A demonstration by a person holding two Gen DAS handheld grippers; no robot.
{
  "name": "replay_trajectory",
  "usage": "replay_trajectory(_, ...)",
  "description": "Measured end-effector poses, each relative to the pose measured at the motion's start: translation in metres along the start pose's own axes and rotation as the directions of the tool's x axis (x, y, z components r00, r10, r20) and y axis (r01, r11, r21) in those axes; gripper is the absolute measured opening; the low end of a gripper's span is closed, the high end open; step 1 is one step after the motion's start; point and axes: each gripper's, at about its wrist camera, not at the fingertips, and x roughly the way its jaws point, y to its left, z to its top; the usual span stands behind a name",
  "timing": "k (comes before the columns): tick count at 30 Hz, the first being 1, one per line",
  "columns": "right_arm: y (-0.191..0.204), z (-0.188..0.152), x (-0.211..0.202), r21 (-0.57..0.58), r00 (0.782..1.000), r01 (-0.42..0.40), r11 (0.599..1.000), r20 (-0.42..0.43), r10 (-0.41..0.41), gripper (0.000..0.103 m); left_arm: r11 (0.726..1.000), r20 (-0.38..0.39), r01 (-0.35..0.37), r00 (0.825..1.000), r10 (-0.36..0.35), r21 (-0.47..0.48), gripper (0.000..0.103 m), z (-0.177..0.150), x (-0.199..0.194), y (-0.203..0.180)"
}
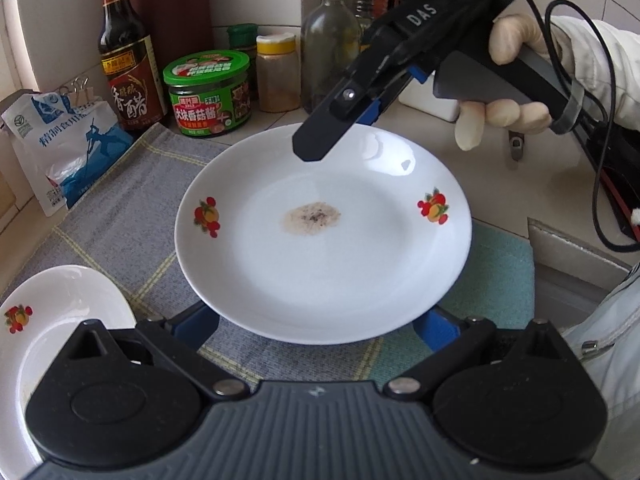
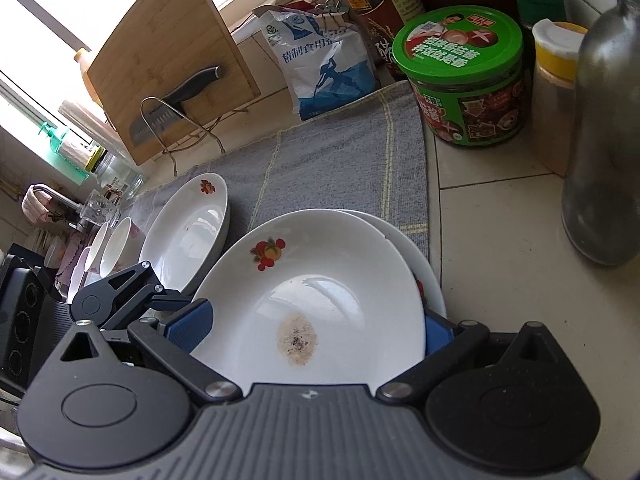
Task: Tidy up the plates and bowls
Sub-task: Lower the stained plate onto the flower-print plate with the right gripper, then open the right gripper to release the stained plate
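Observation:
A white plate with fruit decals and a brown stain (image 1: 320,236) fills the left wrist view. My left gripper (image 1: 320,328) has its blue pads wide apart on either side of the plate's near rim; whether they touch it is hidden. My right gripper (image 1: 316,144) comes in from the upper right, its black finger over the plate's far rim. In the right wrist view the same stained plate (image 2: 320,292) sits between the right gripper's (image 2: 316,332) blue pads, on top of a second plate (image 2: 424,268). The left gripper (image 2: 120,292) shows at the left.
Another fruit-decal plate (image 1: 48,320) lies at the left on the grey cloth (image 1: 120,216); it also shows in the right wrist view (image 2: 188,228), with small bowls (image 2: 112,244) beyond. Sauce jar (image 1: 208,92), vinegar bottle (image 1: 128,52), salt bag (image 1: 60,148) and glass bottle (image 2: 604,140) line the back. A cutting board with knife (image 2: 168,68) stands far left.

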Motion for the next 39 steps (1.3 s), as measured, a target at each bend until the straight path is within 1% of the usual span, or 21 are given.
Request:
replay_trajectory(7, 0.001, -0.003, -0.007, 0.013, 1.0, 0.011, 1.0, 0.013, -0.012, 0.103, 1.0, 0.003, -0.005, 1.0, 0.005, 0.001, 0.103, -0.001, 0.002, 0.0)
replay_trajectory(13, 0.002, -0.007, -0.013, 0.03, 0.999, 0.04, 0.999, 0.029, -0.041, 0.103, 1.0, 0.004, -0.014, 1.0, 0.014, 0.018, 0.103, -0.003, 0.005, -0.002)
replay_trajectory(17, 0.004, -0.009, -0.018, 0.033, 0.998, 0.055, 0.998, 0.042, -0.056, 0.103, 1.0, 0.003, -0.014, 1.0, 0.014, 0.009, 0.103, -0.003, 0.006, -0.002)
replay_trajectory(24, 0.018, -0.012, -0.019, 0.004, 0.99, 0.134, 0.991, 0.04, -0.134, 0.103, 1.0, 0.027, -0.022, 0.999, 0.022, -0.006, 0.103, -0.005, 0.002, -0.002)
replay_trajectory(29, 0.024, -0.015, -0.015, -0.019, 0.982, 0.185, 0.982, 0.03, -0.185, 0.103, 0.998, 0.051, -0.065, 0.997, 0.065, 0.0, 0.103, -0.008, -0.003, -0.008)
replay_trajectory(36, 0.028, -0.019, -0.013, -0.029, 0.967, 0.251, 0.967, 0.036, -0.25, 0.103, 0.998, 0.076, -0.05, 0.996, 0.052, -0.026, 0.103, -0.008, 0.001, -0.01)
replay_trajectory(39, 0.03, -0.021, -0.014, -0.04, 0.96, 0.28, 0.959, 0.047, -0.278, 0.103, 0.998, 0.086, -0.062, 0.994, 0.063, -0.021, 0.103, -0.009, 0.001, -0.012)
